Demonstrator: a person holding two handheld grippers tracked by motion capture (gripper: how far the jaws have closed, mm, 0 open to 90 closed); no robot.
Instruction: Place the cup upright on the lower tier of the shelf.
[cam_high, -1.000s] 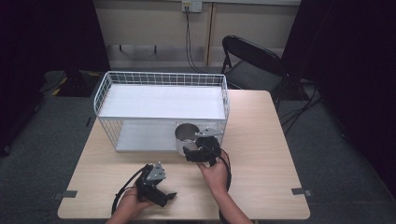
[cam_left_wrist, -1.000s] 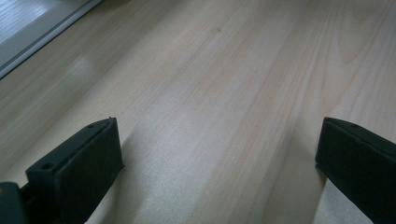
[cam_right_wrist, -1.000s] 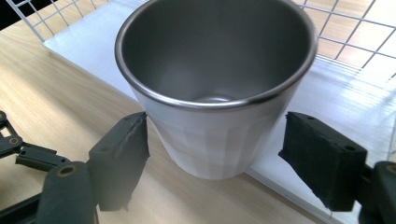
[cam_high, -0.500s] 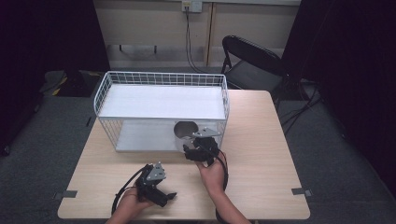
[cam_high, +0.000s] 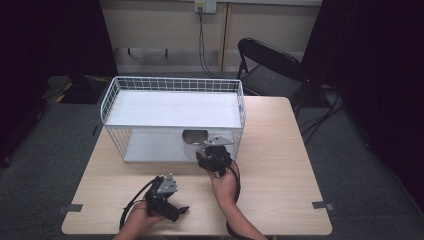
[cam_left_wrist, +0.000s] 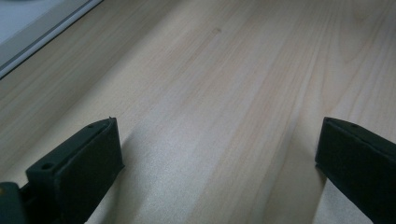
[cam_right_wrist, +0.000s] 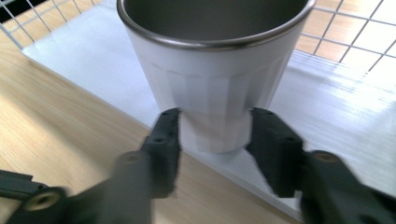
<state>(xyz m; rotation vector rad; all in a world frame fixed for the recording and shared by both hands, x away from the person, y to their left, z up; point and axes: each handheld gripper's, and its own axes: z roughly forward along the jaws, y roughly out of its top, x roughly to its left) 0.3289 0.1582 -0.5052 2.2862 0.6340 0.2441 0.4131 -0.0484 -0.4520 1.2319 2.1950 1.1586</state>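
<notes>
A white cup with a metal rim (cam_high: 195, 141) (cam_right_wrist: 212, 88) stands upright at the front edge of the lower shelf (cam_right_wrist: 336, 116) of a white wire rack (cam_high: 172, 84). My right gripper (cam_high: 202, 153) (cam_right_wrist: 215, 133) is shut on the cup's base, one jaw on each side, and reaches in from the table side. The cup's top sits just under the rack's upper shelf (cam_high: 170, 110). My left gripper (cam_high: 179, 210) (cam_left_wrist: 219, 149) rests low over the bare wooden table (cam_high: 280, 165) near its front edge, open, with nothing between its jaws.
The rack takes up the far left half of the table. Its wire wall (cam_high: 241, 107) stands just right of the cup. A black folding chair (cam_high: 270, 65) stands behind the table. Bare wood lies to the right of the rack.
My right gripper has carried the cup a little farther and leftward, in under the rack's upper shelf. The left gripper has stayed where it was.
</notes>
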